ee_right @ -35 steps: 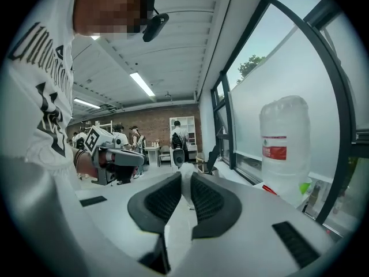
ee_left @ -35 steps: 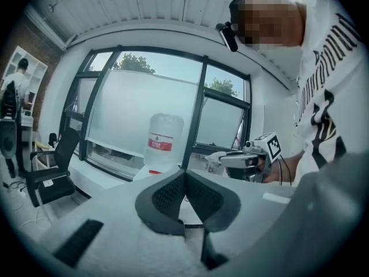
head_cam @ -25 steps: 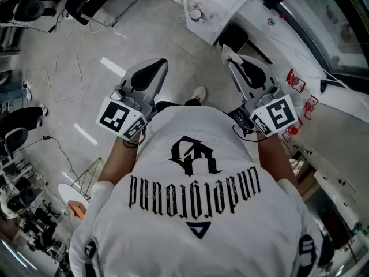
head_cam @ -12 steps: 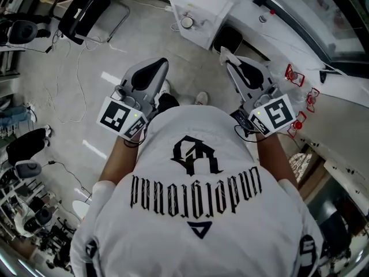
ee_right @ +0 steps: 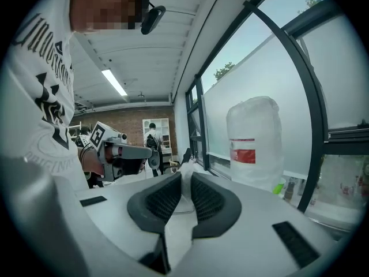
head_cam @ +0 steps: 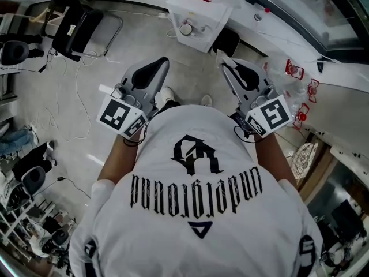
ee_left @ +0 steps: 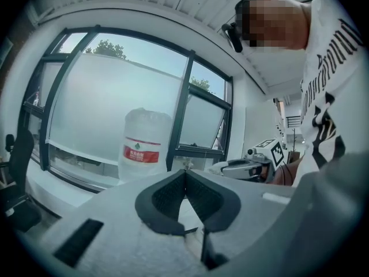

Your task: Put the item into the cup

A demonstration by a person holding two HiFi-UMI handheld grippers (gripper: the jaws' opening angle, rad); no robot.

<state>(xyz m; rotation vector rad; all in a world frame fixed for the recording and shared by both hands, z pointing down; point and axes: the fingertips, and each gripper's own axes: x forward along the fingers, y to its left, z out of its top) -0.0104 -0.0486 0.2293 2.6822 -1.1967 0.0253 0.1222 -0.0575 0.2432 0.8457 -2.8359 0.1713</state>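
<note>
**Item held in right gripper; cup not yet found**

Landmark: the person's white shirt [head_cam: 196, 206].

- Left gripper [head_cam: 161, 64]: ahead of the shirt, on its left side, held over the floor [head_cam: 86, 68]. The jaws are pressed together at the tips with nothing between them.
- Right gripper [head_cam: 226, 63]: ahead of the shirt, on its right side. The jaws are clamped on a thin white item [head_cam: 222, 55], and a crumpled tuft of it stands out past the tips (film or tissue, cannot tell which).
- Cup: none can be picked out with certainty. A small round thing [head_cam: 185, 29] sits on a white cabinet [head_cam: 210, 17] farther ahead of the shirt, but it is too small to name.

Status, as a judgement: the pick-up looks done. Still to do are finding the cup, carrying the item over its mouth and opening the right jaws.
</note>
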